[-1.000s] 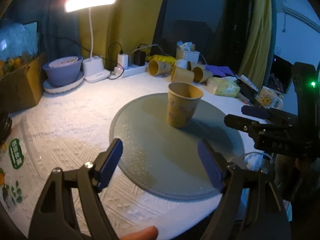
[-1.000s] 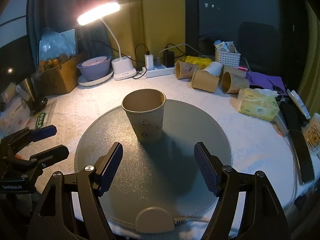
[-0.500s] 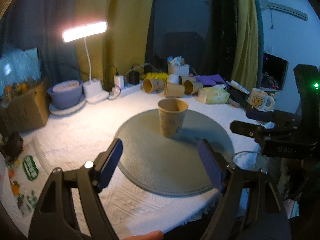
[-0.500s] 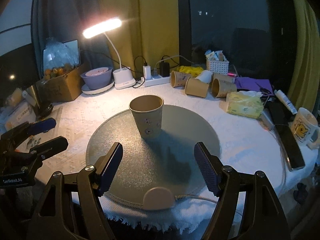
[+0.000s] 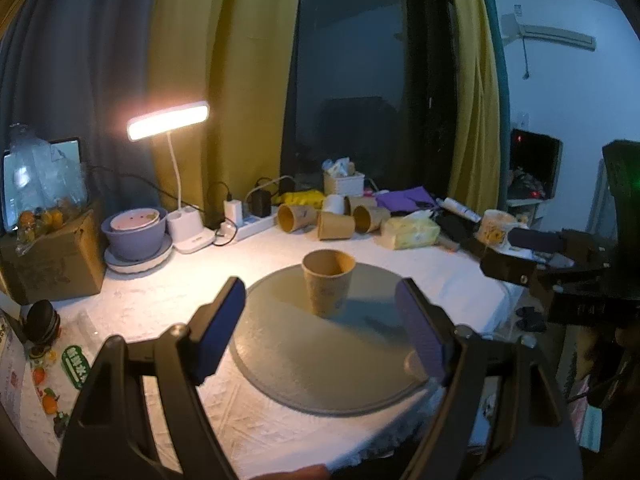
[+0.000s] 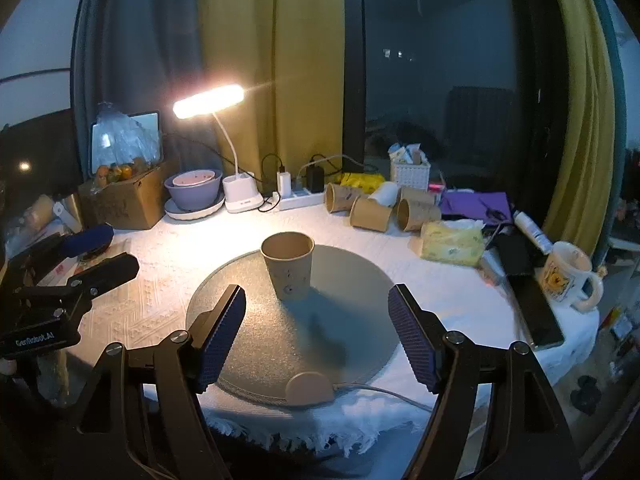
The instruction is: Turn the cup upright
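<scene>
Right wrist view: the white-clothed table [image 6: 168, 264] fills the scene, lit by a desk lamp [image 6: 209, 101] at the back. On it lies a round grey mat [image 6: 352, 320], and the paper cup [image 6: 288, 270] stands upright on the mat's far half, mouth up, touching nothing else. The right gripper [image 6: 316, 338] hangs near the mat's front edge, jaws spread wide and empty, well short of the cup. The left gripper [image 5: 320, 330] is also released, jaws wide apart, holding nothing. Three more paper cups [image 6: 372, 212] lie on their sides near the back, beside a yellow tissue pack [image 6: 452, 240].
</scene>
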`<state>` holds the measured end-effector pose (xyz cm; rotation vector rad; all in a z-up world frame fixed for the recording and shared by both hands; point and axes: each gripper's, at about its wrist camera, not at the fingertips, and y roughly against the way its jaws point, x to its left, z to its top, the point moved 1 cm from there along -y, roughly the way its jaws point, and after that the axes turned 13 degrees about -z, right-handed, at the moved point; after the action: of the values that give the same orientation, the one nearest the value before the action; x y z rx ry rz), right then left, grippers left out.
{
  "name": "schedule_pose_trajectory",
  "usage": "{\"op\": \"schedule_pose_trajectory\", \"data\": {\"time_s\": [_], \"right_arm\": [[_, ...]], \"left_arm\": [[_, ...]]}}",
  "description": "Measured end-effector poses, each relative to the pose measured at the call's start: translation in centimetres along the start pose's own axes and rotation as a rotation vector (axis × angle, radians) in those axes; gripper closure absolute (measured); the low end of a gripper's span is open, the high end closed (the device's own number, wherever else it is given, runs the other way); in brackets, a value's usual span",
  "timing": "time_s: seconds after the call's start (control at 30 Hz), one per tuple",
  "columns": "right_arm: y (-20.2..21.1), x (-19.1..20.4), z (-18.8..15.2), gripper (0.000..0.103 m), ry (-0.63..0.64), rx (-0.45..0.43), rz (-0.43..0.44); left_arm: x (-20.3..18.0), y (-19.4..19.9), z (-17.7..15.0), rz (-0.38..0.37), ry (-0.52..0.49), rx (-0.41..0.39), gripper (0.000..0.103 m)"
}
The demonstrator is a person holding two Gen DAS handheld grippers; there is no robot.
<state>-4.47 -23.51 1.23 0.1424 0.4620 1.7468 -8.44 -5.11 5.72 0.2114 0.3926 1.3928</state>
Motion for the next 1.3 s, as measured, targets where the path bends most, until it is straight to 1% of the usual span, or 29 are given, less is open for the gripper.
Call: {"op": "schedule_pose_trajectory", "data": {"time_s": [0.3, 0.63, 0.8, 1.3], "right_arm": [[3.3, 0.3, 1.2, 0.026, 0.023, -0.070, -0.015], [6.2, 0.1, 2.5, 0.026, 0.015, -0.127, -0.028], [6.8, 0.1, 2.8, 0.026, 0.012, -0.134, -0.030], [6.7, 0.7, 2.8, 0.026, 0.020, -0.121, -0.020]], "left_arm": [[-1.1, 1.9, 1.8, -0.015, -0.020, -0.068, 0.024], [-2.7, 3.6, 3.3, -0.038, -0.048, -0.123, 0.024], [-2.8, 4.5, 3.8, -0.039, -0.045, -0.141, 0.024], [-2.6, 5.4, 3.8, -0.041, -0.030, -0.141, 0.024]]}}
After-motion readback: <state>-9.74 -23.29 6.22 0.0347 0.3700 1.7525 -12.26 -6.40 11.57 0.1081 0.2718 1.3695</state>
